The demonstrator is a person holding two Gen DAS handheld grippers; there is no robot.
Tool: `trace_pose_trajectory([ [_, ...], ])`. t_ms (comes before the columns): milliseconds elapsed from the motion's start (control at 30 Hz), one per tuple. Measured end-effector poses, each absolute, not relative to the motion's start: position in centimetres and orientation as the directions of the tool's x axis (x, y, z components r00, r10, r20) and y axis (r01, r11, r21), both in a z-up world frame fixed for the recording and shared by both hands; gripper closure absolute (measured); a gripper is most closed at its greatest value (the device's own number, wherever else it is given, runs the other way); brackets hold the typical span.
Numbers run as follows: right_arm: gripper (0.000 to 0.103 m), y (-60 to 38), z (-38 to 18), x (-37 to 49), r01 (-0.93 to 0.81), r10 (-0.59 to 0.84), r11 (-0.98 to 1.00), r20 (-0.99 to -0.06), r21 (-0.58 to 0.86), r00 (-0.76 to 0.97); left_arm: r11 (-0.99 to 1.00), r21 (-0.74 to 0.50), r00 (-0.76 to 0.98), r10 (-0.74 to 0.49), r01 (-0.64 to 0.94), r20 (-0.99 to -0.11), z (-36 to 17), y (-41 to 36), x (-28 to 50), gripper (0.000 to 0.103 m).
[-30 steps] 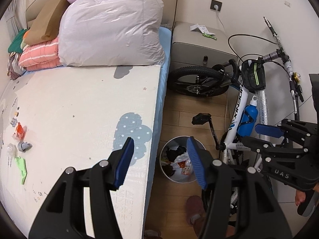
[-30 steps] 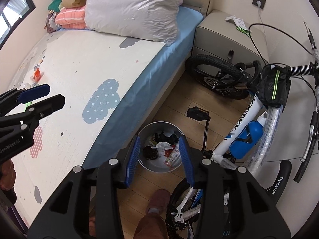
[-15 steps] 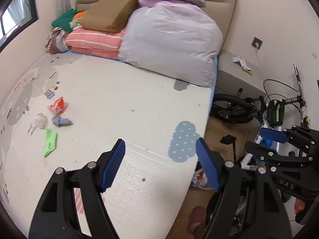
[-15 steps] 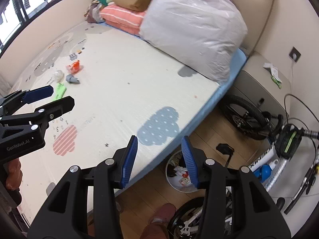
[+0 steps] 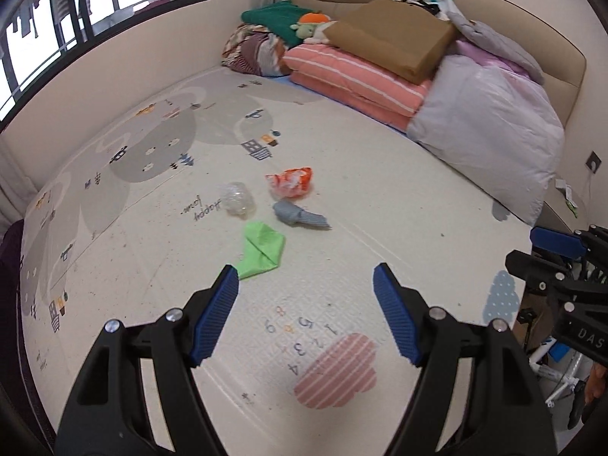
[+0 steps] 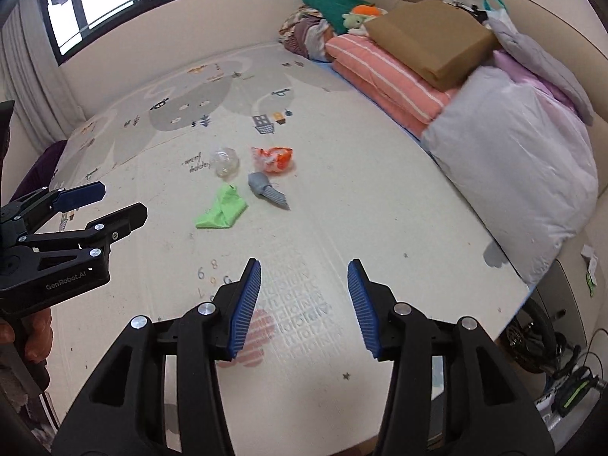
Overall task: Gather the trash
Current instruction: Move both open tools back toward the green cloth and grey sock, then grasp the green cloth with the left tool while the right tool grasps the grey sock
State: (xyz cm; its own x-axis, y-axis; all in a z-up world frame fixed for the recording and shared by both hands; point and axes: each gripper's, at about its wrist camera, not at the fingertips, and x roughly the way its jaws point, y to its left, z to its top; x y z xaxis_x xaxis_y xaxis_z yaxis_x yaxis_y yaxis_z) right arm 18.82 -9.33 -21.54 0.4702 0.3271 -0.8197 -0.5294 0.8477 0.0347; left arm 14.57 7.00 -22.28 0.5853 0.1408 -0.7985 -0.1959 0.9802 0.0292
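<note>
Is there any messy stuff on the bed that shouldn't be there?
Yes. Four bits of litter sit in a loose cluster on the mat: an orange wrapper, crumpled clear plastic, a green scrap and a gray wad. Everything else is stacked at the headboard.

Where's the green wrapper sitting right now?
The green wrapper lies on the play mat, just ahead of the left tool toward its left finger. The grey wad and clear plastic ball lie just beyond it.
</note>
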Motion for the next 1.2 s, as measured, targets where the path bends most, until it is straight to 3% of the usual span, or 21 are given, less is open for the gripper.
trace_pose_trajectory([
  [333,0.054,1.8,-27.6,26.3,-0.647,0.374,0.762,-0.819,0.003,0.436,0.963,0.019,0.566,0.174,-0.269,-0.806,-27.5,13.9,18.9,0.029],
  [767,0.054,8.6,-42.8,37.4,-0.713,0.37,0.701,-0.855,0.001,0.363,0.946,0.017,0.474,0.178,-0.325,-0.862,-42.7,18.1,26.8,0.029],
  [1033,0.054,11.0,-48.7,39.6,-0.755,0.344,0.656,-0.887,-0.008,0.308,0.933,-0.003,0.419,0.159,-0.359,-0.894,-48.4,19.1,28.7,0.031],
  [1067,0.054,11.1,-49.0,39.7,-0.759,0.344,0.651,-0.89,-0.003,0.299,0.932,-0.005,0.417,0.157,-0.362,-0.895,-48.7,19.1,28.7,0.042],
  [1100,0.054,11.2,-49.4,39.8,-0.764,0.344,0.645,-0.894,0.002,0.288,0.933,-0.013,0.412,0.147,-0.36,-0.899,-49.0,19.1,28.8,0.063],
  [1133,0.056,11.3,-49.6,39.7,-0.769,0.343,0.639,-0.898,0.009,0.275,0.934,-0.027,0.402,0.127,-0.356,-0.907,-49.3,19.1,28.9,0.067],
  [1167,0.071,11.3,-49.7,39.7,-0.775,0.348,0.632,-0.9,0.019,0.262,0.933,-0.03,0.41,0.129,-0.359,-0.903,-49.2,19.1,28.8,0.072],
  [1200,0.092,11.4,-49.7,39.5,-0.781,0.354,0.624,-0.902,0.03,0.248,0.936,-0.043,0.412,0.113,-0.35,-0.904,-49.1,19.0,28.8,0.087],
])
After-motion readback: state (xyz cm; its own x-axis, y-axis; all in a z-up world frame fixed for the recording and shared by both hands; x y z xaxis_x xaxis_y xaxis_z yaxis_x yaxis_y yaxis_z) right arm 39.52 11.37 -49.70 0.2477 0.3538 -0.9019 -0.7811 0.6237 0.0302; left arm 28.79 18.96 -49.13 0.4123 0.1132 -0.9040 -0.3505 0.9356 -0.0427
